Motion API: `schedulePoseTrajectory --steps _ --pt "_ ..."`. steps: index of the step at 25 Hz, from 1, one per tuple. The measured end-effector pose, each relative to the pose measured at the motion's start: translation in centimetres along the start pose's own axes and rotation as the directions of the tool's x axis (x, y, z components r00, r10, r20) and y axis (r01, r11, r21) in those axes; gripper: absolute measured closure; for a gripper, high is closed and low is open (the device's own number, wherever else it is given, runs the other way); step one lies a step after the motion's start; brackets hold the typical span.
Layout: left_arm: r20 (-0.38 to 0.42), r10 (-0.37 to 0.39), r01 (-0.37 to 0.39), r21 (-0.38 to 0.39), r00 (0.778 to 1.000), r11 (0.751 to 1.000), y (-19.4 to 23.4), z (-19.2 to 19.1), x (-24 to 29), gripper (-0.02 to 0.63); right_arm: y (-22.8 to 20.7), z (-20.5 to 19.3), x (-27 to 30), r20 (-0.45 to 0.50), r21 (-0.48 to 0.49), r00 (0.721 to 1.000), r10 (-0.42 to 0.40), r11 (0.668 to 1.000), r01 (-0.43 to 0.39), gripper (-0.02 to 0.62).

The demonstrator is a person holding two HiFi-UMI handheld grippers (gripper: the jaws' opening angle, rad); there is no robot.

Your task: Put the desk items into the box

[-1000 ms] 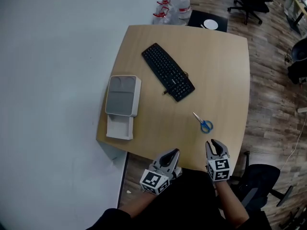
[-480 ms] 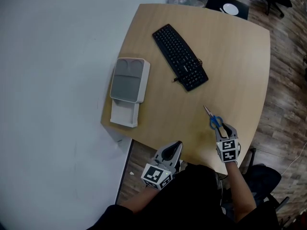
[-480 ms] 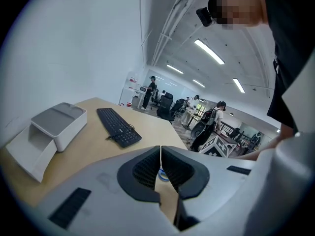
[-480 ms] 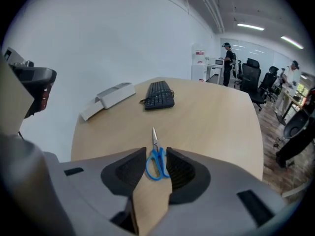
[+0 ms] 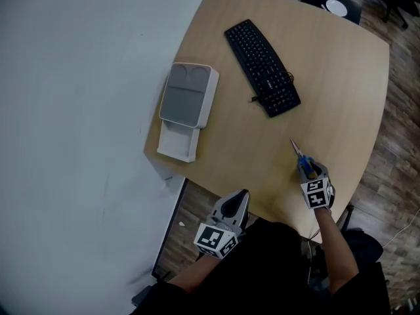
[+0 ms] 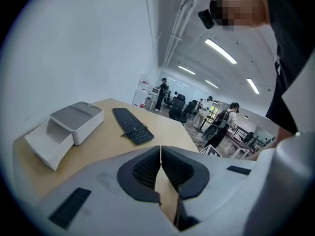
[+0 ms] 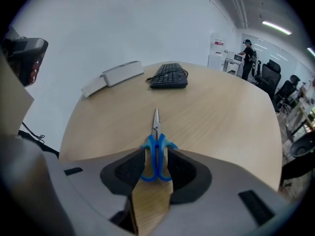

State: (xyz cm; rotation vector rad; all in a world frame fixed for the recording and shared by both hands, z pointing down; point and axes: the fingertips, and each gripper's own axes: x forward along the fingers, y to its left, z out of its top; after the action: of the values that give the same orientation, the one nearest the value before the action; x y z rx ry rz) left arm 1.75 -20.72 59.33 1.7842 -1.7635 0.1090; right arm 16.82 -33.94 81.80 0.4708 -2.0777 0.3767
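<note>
scissors [image 7: 156, 132] lying flat on the table [image 5: 341, 77] near its front edge, blue handles sitting between the right claw [image 5: 309, 170] pads, blade pointing away; its jaws have just been opening, now standing wide, not squeezing; left claw [image 6: 160, 154] hovering off the table edge, jaws pressed together, empty

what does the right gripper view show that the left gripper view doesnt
Only the right gripper view: the blue-handled scissors lying on the table, handles between the jaws of the right gripper, which have just been opening and stand open around them. Only the left gripper view: the left gripper, jaws together on nothing. Both: the keyboard, the box and the table.
</note>
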Motion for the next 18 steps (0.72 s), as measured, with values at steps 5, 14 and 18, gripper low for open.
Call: schedulePoseTrajectory --steps 5,14,18 --pt "0.02 0.012 -0.012 -0.013 1.0 1.0 1.2 0.2 -0.4 0.589 -0.2 -0.5 0.7 -0.047 -0.063 0.999 -0.021 0.998 0.018 0.408" --pt "0.063 -0.023 0.025 -0.019 0.998 1.0 3.9 0.6 -2.7 0.589 -0.1 -0.9 0.9 -0.077 -0.009 0.993 -0.084 0.996 0.084 0.453" --pt "0.093 -0.011 0.014 -0.028 0.996 1.0 6.3 1.4 -4.2 0.589 0.3 -0.1 0.3 -0.093 0.036 0.987 -0.128 0.991 0.132 0.453"
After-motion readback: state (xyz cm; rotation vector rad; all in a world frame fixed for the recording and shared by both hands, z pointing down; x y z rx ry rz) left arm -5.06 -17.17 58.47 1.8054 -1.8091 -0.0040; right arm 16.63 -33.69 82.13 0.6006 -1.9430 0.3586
